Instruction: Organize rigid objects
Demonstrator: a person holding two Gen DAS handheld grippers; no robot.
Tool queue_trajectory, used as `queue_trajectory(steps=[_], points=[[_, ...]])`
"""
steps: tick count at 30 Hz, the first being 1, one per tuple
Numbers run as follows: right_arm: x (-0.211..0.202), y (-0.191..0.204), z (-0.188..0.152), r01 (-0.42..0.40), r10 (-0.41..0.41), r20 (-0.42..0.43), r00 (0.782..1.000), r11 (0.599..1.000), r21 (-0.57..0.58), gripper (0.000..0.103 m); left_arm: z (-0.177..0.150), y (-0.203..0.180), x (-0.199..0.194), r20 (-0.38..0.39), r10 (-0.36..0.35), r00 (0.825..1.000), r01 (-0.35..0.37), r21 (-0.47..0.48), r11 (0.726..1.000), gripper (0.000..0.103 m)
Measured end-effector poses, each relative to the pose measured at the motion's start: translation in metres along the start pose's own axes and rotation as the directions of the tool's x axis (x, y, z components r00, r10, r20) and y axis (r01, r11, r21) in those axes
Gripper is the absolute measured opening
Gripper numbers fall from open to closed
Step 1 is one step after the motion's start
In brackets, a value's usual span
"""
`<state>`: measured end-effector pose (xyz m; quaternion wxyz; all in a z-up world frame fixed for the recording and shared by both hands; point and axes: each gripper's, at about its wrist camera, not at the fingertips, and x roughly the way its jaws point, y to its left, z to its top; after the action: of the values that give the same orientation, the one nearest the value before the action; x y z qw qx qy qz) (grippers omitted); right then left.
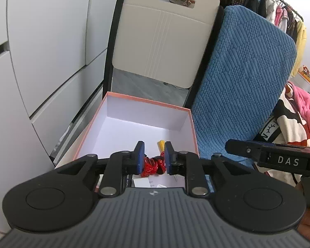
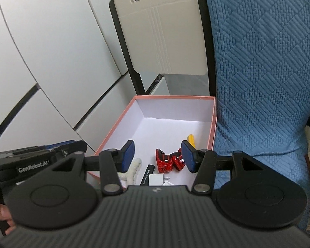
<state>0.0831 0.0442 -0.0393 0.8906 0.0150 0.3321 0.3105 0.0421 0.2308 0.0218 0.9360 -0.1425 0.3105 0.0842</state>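
White cabinet doors (image 2: 51, 51) and a blue quilted cushion (image 1: 243, 78) flank an open pink-rimmed box (image 1: 134, 100). Left gripper (image 1: 152, 157), jaws nearly together, seems to pinch a red claw hair clip (image 1: 153, 165) inside. Right gripper (image 2: 158, 156) hovers, jaws spread. Yellow item, charger, marker already boxed; sorting looks underway. Grippers read "DAS", "GenRobot.AI".

Over the pink-rimmed box (image 1: 193, 124), the left tool (image 1: 153, 158) is seen with its blue pads set against either side of a red figure (image 1: 153, 165), a yellow piece (image 1: 161, 144) lying just behind it inside the box, a blue cushion (image 1: 243, 78) beside the box.
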Motion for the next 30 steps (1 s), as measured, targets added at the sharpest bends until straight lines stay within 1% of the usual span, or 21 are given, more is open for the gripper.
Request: queue_trajectory(steps=[4, 6, 7, 10, 14, 15, 18, 19, 20, 21, 23, 26, 30], points=[[-0.016, -0.002, -0.005, 0.002, -0.002, 0.009, 1.0, 1.0, -0.019, 0.053, -0.006, -0.009, -0.017, 0.019, 0.008, 1.0, -0.008, -0.011, 1.0, 0.03], [-0.022, -0.003, -0.009, 0.003, -0.002, 0.012, 1.0, 1.0, -0.027, 0.053, -0.009, -0.014, -0.025, 0.024, 0.009, 1.0, -0.008, -0.008, 1.0, 0.036], [-0.024, -0.003, -0.01, 0.002, -0.002, 0.012, 1.0, 1.0, -0.03, 0.053, -0.012, -0.017, -0.028, 0.024, 0.015, 1.0, -0.015, -0.004, 1.0, 0.041], [-0.032, -0.006, -0.016, 0.005, -0.005, 0.008, 1.0, 0.999, -0.041, 0.053, -0.02, -0.026, -0.034, 0.017, 0.04, 0.999, -0.041, 0.019, 0.999, 0.043], [-0.041, -0.007, -0.026, 0.013, -0.012, 0.006, 1.0, 0.998, -0.064, 0.055, -0.032, -0.03, -0.041, 0.015, 0.051, 0.999, -0.051, 0.003, 0.999, 0.054], [-0.043, -0.007, -0.028, 0.013, -0.013, 0.005, 1.0, 0.998, -0.067, 0.055, -0.034, -0.031, -0.043, 0.015, 0.056, 0.998, -0.056, 0.001, 0.998, 0.056], [-0.048, -0.009, -0.033, 0.009, -0.009, -0.003, 1.0, 0.997, -0.071, 0.055, -0.043, -0.032, -0.048, 0.014, 0.071, 0.997, -0.071, -0.006, 0.997, 0.071], [-0.049, -0.01, -0.035, 0.002, -0.003, -0.005, 1.0, 0.998, -0.068, 0.056, -0.046, -0.032, -0.05, 0.016, 0.084, 0.996, -0.084, -0.011, 0.996, 0.08], [-0.051, -0.012, -0.037, -0.004, 0.004, -0.004, 1.0, 0.998, -0.067, 0.056, -0.05, -0.033, -0.052, 0.019, 0.099, 0.995, -0.098, -0.017, 0.995, 0.086], [-0.054, -0.013, -0.039, -0.004, 0.004, -0.006, 1.0, 0.997, -0.071, 0.057, -0.052, -0.033, -0.053, 0.022, 0.108, 0.994, -0.107, -0.022, 0.994, 0.087], [-0.057, -0.014, -0.043, 0.003, -0.003, -0.008, 1.0, 0.996, -0.09, 0.067, -0.058, -0.034, -0.057, 0.024, 0.111, 0.994, -0.11, -0.034, 0.993, 0.093], [-0.06, -0.015, -0.049, -0.002, 0.001, -0.011, 1.0, 0.995, -0.102, 0.068, -0.067, -0.032, -0.062, 0.026, 0.115, 0.993, -0.113, -0.069, 0.991, 0.099], [-0.059, -0.014, -0.055, -0.013, 0.01, -0.021, 1.0, 0.993, -0.113, 0.068, -0.073, -0.027, -0.063, 0.01, 0.122, 0.993, -0.12, -0.098, 0.988, 0.101]])
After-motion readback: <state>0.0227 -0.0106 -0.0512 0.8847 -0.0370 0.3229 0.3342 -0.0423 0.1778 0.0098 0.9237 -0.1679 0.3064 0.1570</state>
